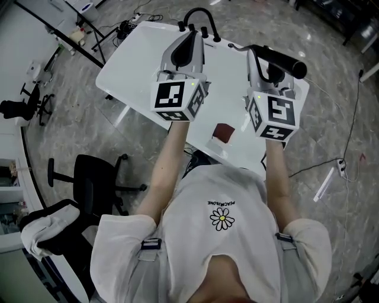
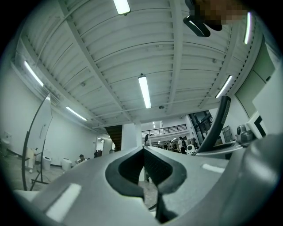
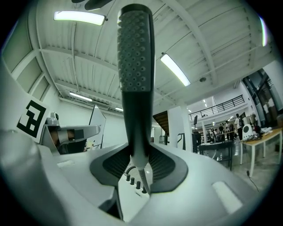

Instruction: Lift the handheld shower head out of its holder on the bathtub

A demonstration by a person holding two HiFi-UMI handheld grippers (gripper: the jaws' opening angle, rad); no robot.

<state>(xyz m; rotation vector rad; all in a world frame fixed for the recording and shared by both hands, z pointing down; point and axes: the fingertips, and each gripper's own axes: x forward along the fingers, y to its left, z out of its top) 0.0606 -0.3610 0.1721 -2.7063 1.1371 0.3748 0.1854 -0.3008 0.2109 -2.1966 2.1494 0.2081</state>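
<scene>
**Shower head held in right claw above white table**

The right claw [image 1: 267, 59] is clamped on the black shower head [image 1: 285, 64]. Its jaws press the handle from both sides. In the right gripper view the shower head [image 3: 135, 66] rises straight out from between the pads of the claw [image 3: 136, 155], its dimpled face towering ahead of the jaws, and a thin grey hose trails from the handle's base behind them. Past the jaw gap, below the claw, a row of small dark knobs [image 3: 135, 180] stands on the white surface.

The left claw [image 1: 190, 36] is raised beside it, to the right claw's left, and carries nothing. In the left gripper view its jaws are drawn together at the tips of the claw [image 2: 143, 152], with nothing between them.

From the head view both claws hover over the white table [image 1: 136, 65]. A black curved faucet [image 1: 198, 15] stands at the table's far edge, just beyond the left claw. A black office chair [image 1: 95, 183] stands on the floor well to the left claw's left, nearer the person.
</scene>
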